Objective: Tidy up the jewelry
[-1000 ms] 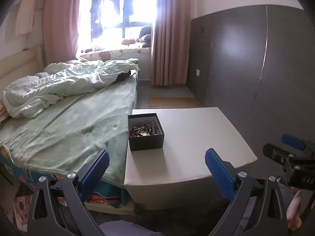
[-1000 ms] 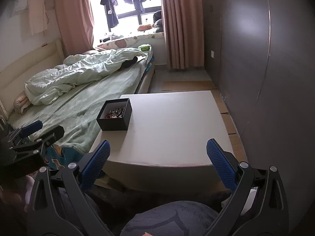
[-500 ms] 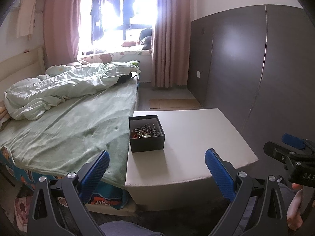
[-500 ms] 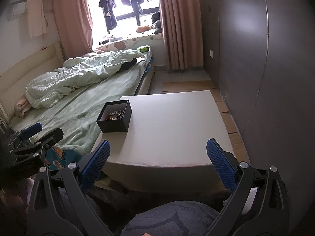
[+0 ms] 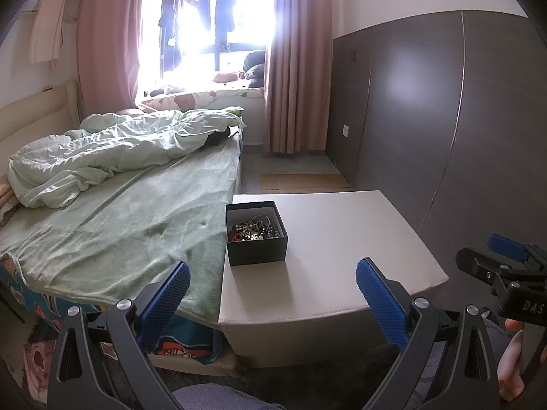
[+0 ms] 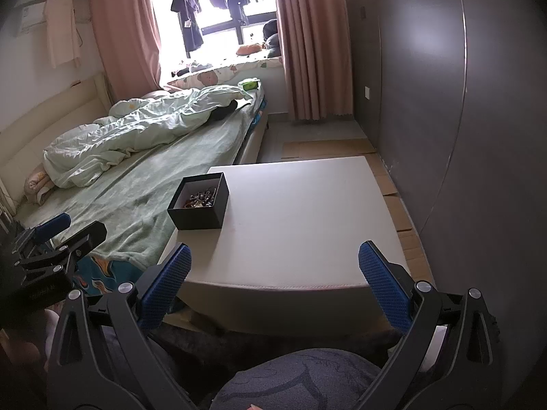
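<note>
I hold my left gripper [image 5: 272, 285] low in front of the pale, leather-like square table [image 5: 342, 273], its two blue rubber-padded fingers [image 5: 165, 299] spread wide with nothing between them. My right gripper [image 6: 274, 275] hangs the same way at the near edge of that table, fingers far apart and empty. The small black open-topped cardboard box [image 5: 255, 232] sits on the table's left side, close to the edge that meets the bed, well apart from both grippers; inside it lies a tangled heap of jewelry [image 5: 254, 229], chains and beads in metal, dark and reddish tones, too small to sort out one from another. In the left wrist view my right gripper shows at the right edge, and on its black body I can read white letters "DAS" [image 5: 532, 306], the rest cut off by the frame; a fingertip of my right hand [image 5: 511, 358] shows below it. In the right wrist view the left gripper's body carries faint print I cannot read. To the left of the table lies the bed with a pale green sheet [image 5: 112, 229] and a crumpled light green duvet [image 5: 112, 153]. Pink curtains [image 5: 297, 68] frame the bright window [image 5: 212, 20], where dark clothes [image 5: 171, 37] hang. A dark grey wardrobe wall [image 5: 444, 119] runs along the right.
</note>
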{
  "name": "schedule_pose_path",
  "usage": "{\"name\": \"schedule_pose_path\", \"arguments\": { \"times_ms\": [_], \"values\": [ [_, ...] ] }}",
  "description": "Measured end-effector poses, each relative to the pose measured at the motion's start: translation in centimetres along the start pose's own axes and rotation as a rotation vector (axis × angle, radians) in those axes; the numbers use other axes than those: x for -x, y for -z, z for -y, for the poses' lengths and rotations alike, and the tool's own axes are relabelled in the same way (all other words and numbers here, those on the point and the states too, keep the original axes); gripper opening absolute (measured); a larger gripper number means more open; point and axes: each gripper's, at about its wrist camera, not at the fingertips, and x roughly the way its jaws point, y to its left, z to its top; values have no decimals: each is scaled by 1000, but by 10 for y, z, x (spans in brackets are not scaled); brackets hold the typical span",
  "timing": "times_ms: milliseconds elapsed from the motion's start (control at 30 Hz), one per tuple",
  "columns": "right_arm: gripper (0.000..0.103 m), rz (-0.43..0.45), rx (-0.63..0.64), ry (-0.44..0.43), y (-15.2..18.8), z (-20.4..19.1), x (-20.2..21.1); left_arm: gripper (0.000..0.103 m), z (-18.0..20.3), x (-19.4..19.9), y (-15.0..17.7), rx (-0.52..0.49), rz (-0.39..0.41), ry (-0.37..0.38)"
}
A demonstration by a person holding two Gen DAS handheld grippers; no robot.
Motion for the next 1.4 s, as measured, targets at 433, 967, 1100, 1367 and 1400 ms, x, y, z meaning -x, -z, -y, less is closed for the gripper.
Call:
{"name": "schedule_pose_path", "arguments": {
  "times_ms": [433, 967, 1100, 1367, 1400],
  "values": [
    [98, -2, -14, -7, 1, 3, -1, 94, -5, 1, 0, 19, 3, 4],
    [98, -2, -14, -8, 1, 4, -1, 94, -7, 5, 1, 48, 15, -3],
    [98, -3, -15, -8, 1, 4, -1, 94, -6, 7, 2, 37, 21, -6],
    [98, -3, -20, -9, 1, 5, 0, 94, -7, 8, 3, 33, 27, -4],
    [98, -3, -20, -9, 1, 5, 0, 94, -7, 9, 3, 32, 30, -4]
  ]
}}
